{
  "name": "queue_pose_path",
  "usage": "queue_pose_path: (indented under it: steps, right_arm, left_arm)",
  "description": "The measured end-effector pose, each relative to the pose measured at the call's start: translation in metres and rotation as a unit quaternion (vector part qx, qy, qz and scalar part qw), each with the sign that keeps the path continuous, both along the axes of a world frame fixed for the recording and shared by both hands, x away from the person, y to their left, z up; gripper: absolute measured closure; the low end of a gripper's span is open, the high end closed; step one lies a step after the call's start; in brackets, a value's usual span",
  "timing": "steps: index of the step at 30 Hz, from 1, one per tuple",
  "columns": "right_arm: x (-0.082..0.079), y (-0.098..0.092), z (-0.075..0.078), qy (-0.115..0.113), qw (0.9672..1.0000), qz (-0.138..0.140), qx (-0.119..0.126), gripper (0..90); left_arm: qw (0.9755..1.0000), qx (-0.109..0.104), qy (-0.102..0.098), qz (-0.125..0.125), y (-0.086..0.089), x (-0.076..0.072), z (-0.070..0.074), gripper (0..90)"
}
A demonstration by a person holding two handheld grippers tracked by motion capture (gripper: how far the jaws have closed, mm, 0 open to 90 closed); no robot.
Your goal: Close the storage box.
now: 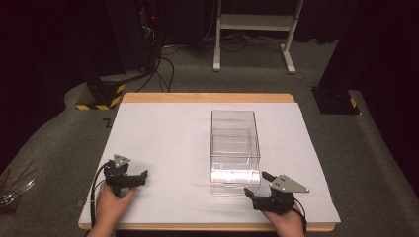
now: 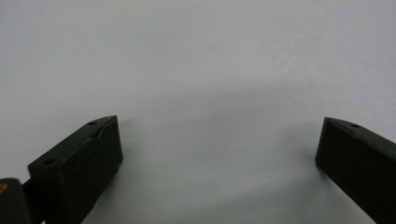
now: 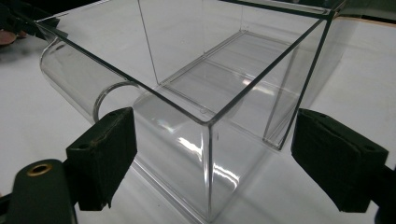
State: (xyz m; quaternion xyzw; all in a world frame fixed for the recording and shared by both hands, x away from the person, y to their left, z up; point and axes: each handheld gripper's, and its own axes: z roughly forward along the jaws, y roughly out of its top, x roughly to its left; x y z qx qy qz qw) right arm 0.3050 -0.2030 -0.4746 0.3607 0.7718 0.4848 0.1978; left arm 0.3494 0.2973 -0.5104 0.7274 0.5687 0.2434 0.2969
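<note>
Item: clear plastic box (image 1: 234,150), open-topped, rectangular, standing upright on the white table sheet (image 1: 163,143) right of centre.

Orientation: long axis running from the near edge of the table toward the far edge; short end walls facing near and far. Near end carrying a rounded front with a circular finger cut-out, seen in the right gripper view (image 3: 112,95) low on the curved wall.

Appearance: fully see-through walls and floor, thin bright edges, glare along the near bottom; a second transparent wall or inner tray visible inside, dividing the near part from the far part. Contents: nothing discernible through the walls.

Left gripper (image 1: 133,178): held in the left hand (image 1: 111,200) at the near left of the sheet, well apart from the box; jaws spread wide over bare white surface (image 2: 196,70), gripping nothing.

Right gripper (image 1: 257,185): held in the right hand (image 1: 286,221) just beside the near right corner of the box; jaws spread wide, the near corner of the box (image 3: 210,140) lying between them in its own view, contact not discernible.

Margins: broad bare sheet to the left of the box; narrower strip to its right; wooden table edge (image 1: 207,97) showing beyond the far side.
</note>
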Motion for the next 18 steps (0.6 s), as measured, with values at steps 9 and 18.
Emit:
queue_pose_path:
  steps: [9,18]
  right_arm:
    - [0.008,0.0,0.0,0.002,1.0,-0.008,0.003,14.5]
    - [0.016,0.0,0.0,0.0,0.9999,-0.011,0.001,14.3]
  left_arm:
    - [1.0,0.001,0.0,0.0,0.0,0.0,0.0,0.8]
    - [1.0,0.0,0.0,0.0,0.0,0.0,0.0,0.8]
